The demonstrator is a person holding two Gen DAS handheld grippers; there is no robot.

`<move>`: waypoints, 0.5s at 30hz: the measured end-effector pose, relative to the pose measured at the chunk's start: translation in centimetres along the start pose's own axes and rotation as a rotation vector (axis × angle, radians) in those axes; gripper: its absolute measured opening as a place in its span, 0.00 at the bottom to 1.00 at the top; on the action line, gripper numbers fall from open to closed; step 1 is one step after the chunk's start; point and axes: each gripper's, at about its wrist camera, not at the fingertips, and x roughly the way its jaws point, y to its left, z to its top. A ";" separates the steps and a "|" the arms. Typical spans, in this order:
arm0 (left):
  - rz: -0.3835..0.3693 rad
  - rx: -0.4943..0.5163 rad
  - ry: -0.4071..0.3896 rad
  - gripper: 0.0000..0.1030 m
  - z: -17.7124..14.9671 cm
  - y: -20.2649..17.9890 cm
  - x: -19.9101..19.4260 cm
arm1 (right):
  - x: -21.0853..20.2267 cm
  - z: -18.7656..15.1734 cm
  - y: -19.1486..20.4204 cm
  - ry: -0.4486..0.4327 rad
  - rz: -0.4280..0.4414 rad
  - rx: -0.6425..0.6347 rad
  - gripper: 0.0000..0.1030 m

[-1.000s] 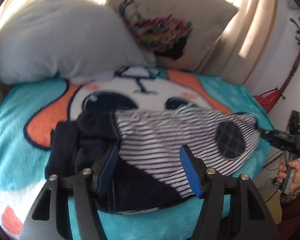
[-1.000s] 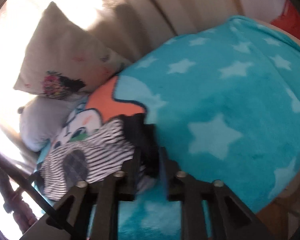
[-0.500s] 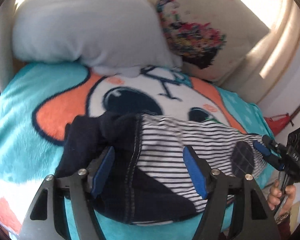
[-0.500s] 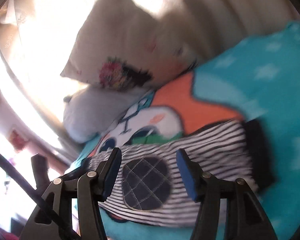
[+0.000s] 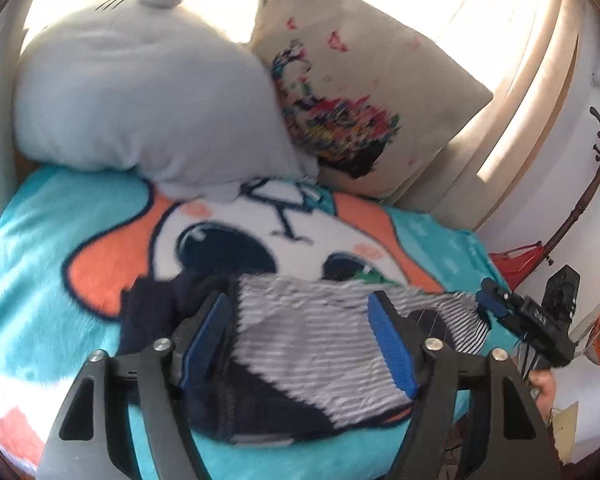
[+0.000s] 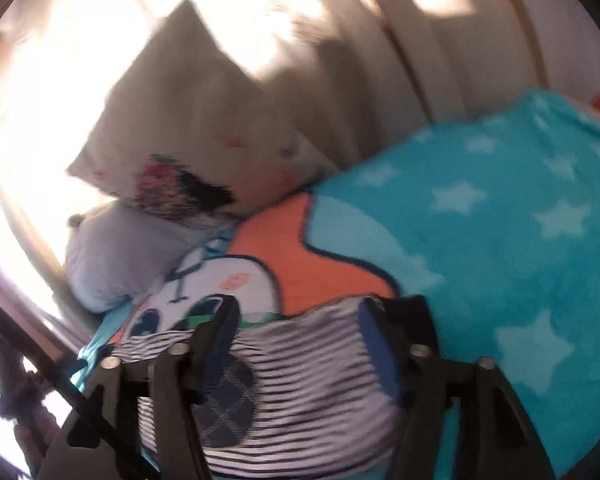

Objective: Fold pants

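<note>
The pants [image 5: 308,352] are striped black and white with navy parts and a checked knee patch. They lie folded on the turquoise cartoon blanket [image 5: 60,240]. My left gripper [image 5: 300,344] is open and hangs just above them, holding nothing. In the right wrist view the pants [image 6: 300,392] lie below my right gripper [image 6: 300,344], which is open and empty over the knee patch [image 6: 228,404]. The right gripper also shows at the right edge of the left wrist view [image 5: 528,320].
A grey plush pillow [image 5: 140,92] and a beige printed cushion [image 5: 360,92] lean at the head of the bed. Curtains [image 6: 380,60] hang behind. A coat stand [image 5: 580,200] and red object [image 5: 516,260] stand to the right, off the bed.
The right gripper opened, letting go of the dark pants edge, and swung over the striped part. The left gripper stayed open and drew back a little.
</note>
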 end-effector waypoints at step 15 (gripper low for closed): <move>0.183 0.024 0.109 0.73 -0.3 2.1 9.0 | 10.9 -2.0 4.3 0.295 0.432 0.145 0.66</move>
